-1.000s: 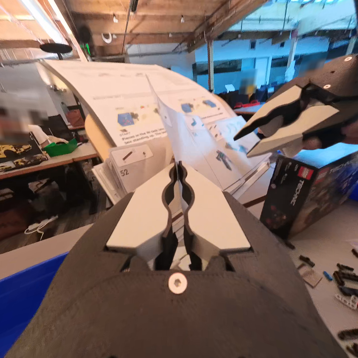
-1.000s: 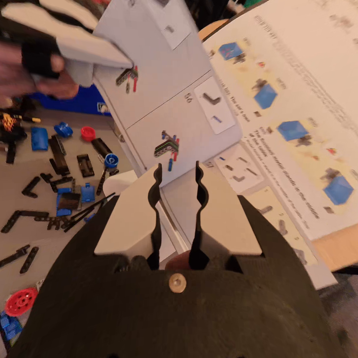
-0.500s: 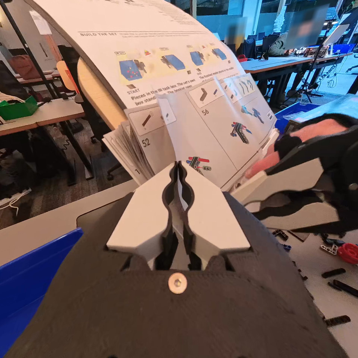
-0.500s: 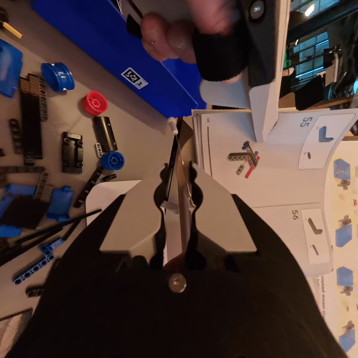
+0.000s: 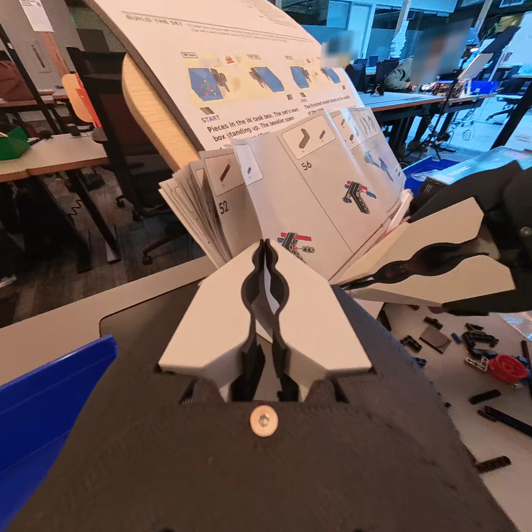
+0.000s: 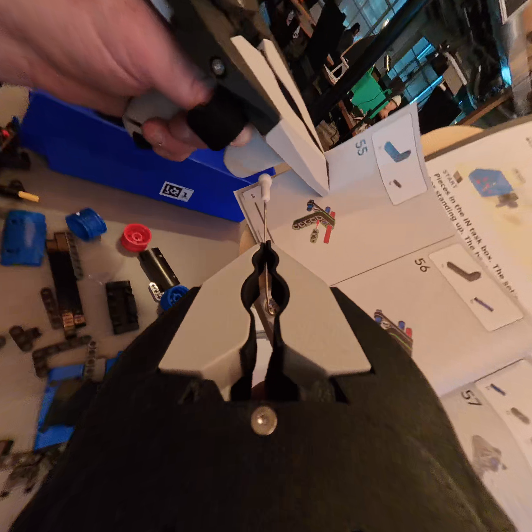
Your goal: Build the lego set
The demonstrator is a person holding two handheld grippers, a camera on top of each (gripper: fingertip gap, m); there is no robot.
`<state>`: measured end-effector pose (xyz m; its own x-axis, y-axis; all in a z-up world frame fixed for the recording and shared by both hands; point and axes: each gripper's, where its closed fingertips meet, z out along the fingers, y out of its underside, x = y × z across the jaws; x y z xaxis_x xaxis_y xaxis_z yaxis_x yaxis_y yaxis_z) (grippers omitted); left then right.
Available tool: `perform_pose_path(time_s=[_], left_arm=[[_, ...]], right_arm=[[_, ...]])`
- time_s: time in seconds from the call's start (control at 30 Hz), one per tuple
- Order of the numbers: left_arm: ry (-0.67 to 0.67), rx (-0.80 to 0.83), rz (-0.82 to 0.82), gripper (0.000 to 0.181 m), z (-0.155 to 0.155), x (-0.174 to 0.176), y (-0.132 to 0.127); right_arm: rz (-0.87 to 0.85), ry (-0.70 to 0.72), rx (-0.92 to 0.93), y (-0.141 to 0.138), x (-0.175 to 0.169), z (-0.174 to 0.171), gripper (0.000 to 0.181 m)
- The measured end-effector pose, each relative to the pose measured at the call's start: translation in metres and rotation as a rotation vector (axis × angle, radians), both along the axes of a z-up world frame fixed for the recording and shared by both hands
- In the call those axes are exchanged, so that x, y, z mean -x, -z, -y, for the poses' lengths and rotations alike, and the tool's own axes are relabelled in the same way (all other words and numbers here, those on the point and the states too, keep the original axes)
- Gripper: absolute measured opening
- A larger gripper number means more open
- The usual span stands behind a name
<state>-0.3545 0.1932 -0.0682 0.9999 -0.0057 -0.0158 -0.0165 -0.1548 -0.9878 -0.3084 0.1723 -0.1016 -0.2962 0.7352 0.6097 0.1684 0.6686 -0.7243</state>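
Observation:
The instruction booklet (image 5: 311,201) stands open on a stand at the table's far edge. My left gripper (image 5: 264,244) is shut on the lower edge of one of its pages. In the right wrist view the left gripper (image 6: 325,178) pinches that page's corner from above. My right gripper (image 6: 266,244) is shut on the thin metal page-holder wire (image 6: 265,218) with a white tip (image 6: 264,184) at the booklet's (image 6: 374,230) foot. In the left wrist view the right gripper (image 5: 342,283) lies low at the booklet's right.
Loose Lego pieces lie on the table: a red wheel (image 6: 136,236), a blue wheel (image 6: 85,224), black beams (image 6: 64,276) and blue panels (image 6: 23,237). A blue bin (image 6: 115,155) stands behind them. A large printed sheet (image 5: 230,57) rises behind the booklet. The set's box (image 5: 460,172) stands at the right. One gripper's finger ends stand about 6 cm off the other's. It is some 20 cm from my right tips to the red wheel (image 6: 136,236).
My right gripper came down from the air to the booklet's foot and shut on the wire holder. My left gripper kept hold of the page, which now lies flatter.

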Motion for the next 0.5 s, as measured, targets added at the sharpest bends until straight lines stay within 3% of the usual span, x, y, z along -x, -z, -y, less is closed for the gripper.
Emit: perform_pose_path(time_s=[0.27, 0.37, 0.5], left_arm=[[0.042, -0.017, 0.082, 0.0, 0.002, -0.002, -0.001], [-0.023, -0.037, 0.059, 0.002, 0.008, 0.007, -0.005], [-0.156, -0.077, -0.044, 0.05, 0.027, 0.022, -0.023]], right_arm=[[0.034, 0.102, 0.278, -0.007, 0.002, -0.009, 0.0], [0.055, 0.16, 0.352, -0.01, -0.002, -0.015, 0.0], [0.055, 0.192, 0.309, -0.025, -0.022, -0.017, 0.028]])
